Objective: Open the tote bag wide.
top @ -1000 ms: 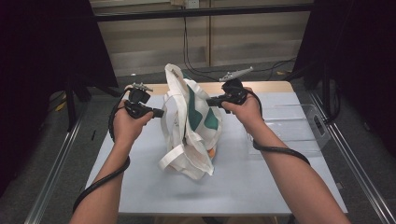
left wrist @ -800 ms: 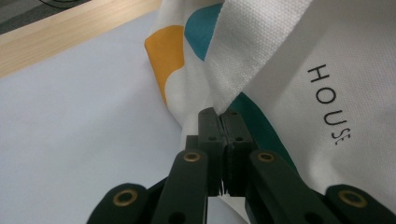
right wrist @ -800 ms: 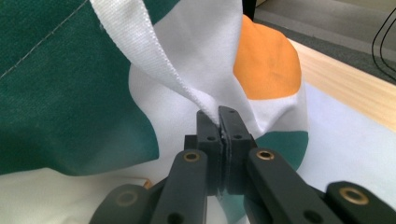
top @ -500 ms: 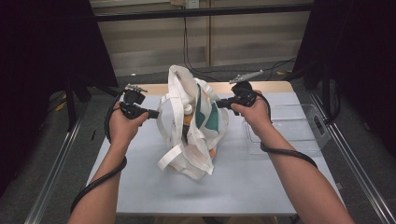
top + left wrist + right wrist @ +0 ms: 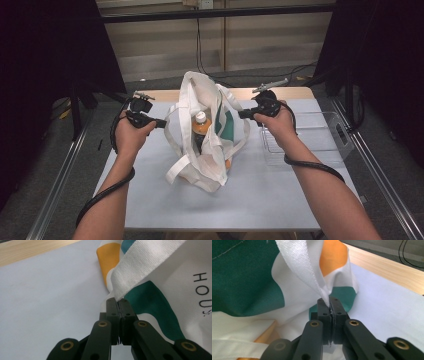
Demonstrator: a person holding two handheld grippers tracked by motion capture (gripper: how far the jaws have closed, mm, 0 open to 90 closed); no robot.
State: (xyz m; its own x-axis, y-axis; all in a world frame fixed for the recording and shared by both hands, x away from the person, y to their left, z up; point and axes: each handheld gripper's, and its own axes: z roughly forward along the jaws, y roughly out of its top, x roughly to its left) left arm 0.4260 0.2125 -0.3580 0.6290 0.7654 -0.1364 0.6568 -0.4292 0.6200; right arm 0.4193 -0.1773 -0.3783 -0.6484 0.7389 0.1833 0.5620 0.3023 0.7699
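High view first: I see the tote point(image 5: 202, 135) standing mid-bench point(image 5: 150, 200), its mouth pulled wide between my two grippers. A bottle point(image 5: 200, 127) with a white cap and orange contents stands upright inside it. My left gripper point(image 5: 159, 122) is at the tote's left edge and my right gripper point(image 5: 241, 114) at its right edge, both held above the bench. A clear tray point(image 5: 320, 135) sits on the bench to the right, just beside my right hand point(image 5: 277, 122). Loose white handles point(image 5: 182, 167) droop down the tote's front.

Left gripper view: my jaws are closed on the tote's white fabric at the foot of a woven strap point(image 5: 140, 267). Green and orange patches and dark lettering show on the cloth, with the pale bench behind.

Right gripper view: my jaws are clamped on the tote's cloth where a woven strap point(image 5: 302, 267) runs down into them. Green and orange print surrounds the pinch, and the bench's wooden edge point(image 5: 387, 271) runs beyond.
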